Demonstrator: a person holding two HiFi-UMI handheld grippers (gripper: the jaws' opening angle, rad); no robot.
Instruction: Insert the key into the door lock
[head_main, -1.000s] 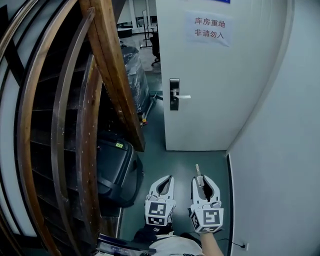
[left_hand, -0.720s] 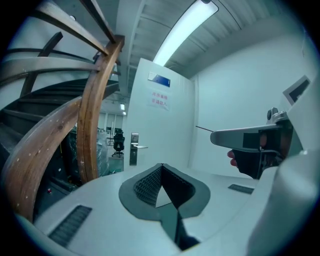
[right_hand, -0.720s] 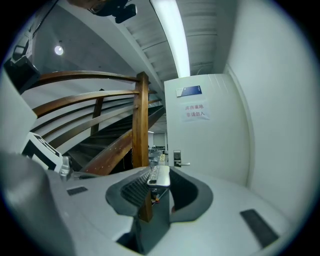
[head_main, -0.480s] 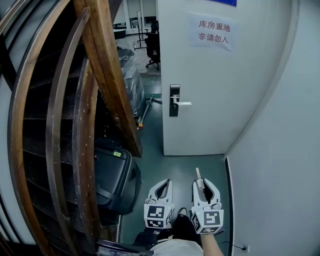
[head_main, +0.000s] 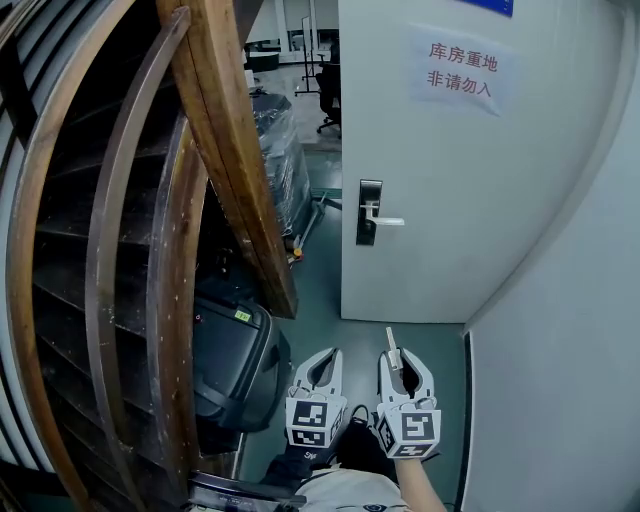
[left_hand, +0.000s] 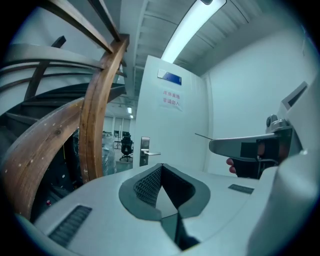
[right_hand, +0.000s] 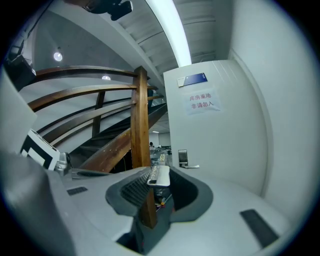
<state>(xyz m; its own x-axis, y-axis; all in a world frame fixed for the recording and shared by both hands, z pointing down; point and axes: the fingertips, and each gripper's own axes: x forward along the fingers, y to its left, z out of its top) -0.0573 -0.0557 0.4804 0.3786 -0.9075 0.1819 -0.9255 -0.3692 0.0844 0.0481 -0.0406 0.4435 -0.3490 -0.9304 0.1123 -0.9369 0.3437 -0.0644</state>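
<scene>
Head view: right tool pinches small silver metal key, blade forward; left tool pressed together, empty. Well apart, ahead on white door: silver rectangular door lock. Best: approach level, align blade before pushing.

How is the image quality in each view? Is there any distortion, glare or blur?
Head view: even light and sharp, though the door edges bow slightly. Left gripper view: strong fisheye with dark corners; the ceiling light is blown out to glare. Right gripper view: same fisheye and dark corners; the key between the jaws looks slightly soft.
</scene>
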